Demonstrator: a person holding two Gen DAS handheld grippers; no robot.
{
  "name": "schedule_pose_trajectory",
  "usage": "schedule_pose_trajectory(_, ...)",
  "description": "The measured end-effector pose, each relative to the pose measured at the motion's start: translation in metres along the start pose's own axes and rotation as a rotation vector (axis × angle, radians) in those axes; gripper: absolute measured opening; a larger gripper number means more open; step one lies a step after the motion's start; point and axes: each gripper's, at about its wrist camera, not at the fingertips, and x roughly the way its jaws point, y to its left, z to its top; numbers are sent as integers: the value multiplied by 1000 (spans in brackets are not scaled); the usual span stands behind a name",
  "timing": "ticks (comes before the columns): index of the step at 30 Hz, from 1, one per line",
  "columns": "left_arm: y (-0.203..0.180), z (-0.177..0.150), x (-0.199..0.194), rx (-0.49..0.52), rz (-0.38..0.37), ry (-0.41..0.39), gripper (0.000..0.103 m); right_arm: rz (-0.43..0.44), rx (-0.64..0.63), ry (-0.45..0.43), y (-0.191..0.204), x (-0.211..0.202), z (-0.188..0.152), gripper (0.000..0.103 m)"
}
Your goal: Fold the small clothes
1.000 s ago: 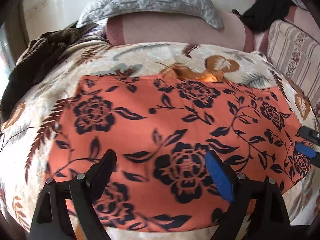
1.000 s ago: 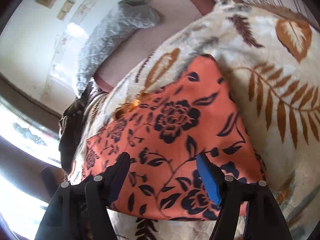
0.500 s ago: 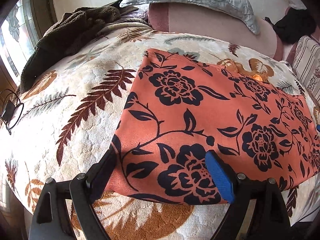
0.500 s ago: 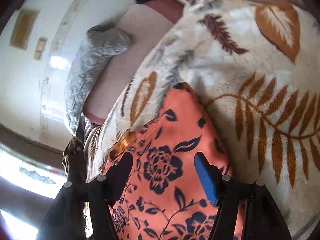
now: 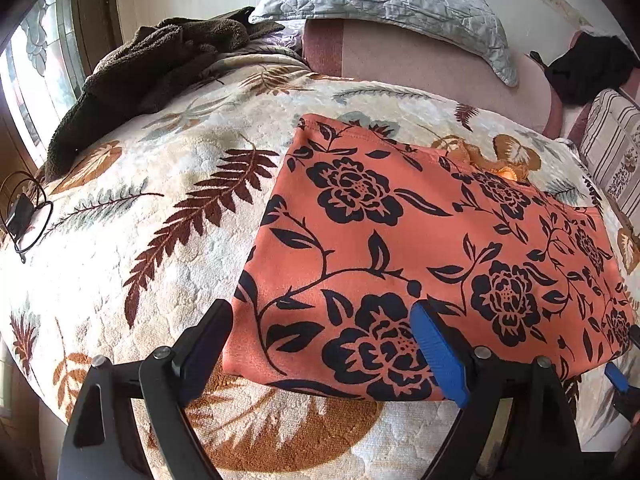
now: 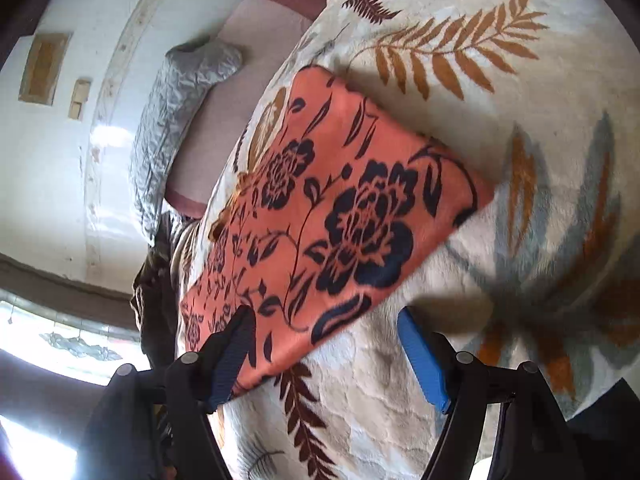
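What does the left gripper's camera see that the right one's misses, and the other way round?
Only the left view shows the brown fleece, the black cable, the striped cushion and the right gripper's blue tip. Only the right view shows the wall's two tan patches. Both show the orange floral garment lying flat on the leaf-print blanket, the grey pillow, and open grippers.

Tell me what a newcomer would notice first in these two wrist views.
The orange garment with black roses stands out first, lying flat in the middle of the leaf-print blanket. Next come the two grippers at its near edge: the left gripper open at one near corner, the right gripper open at the other. Behind, a brown fleece heap lies at the far left and a grey quilted pillow leans on the headboard.
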Motion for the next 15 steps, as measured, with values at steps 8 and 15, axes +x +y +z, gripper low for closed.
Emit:
schedule_pose_trajectory(8, -52, 12, -9, 90, -61, -65, 91, 21, 133, -91, -7, 7, 26, 76)
schedule_pose_trajectory(15, -114, 0, 40, 238, 19, 55, 90, -103, 13, -85, 12, 14, 30, 56)
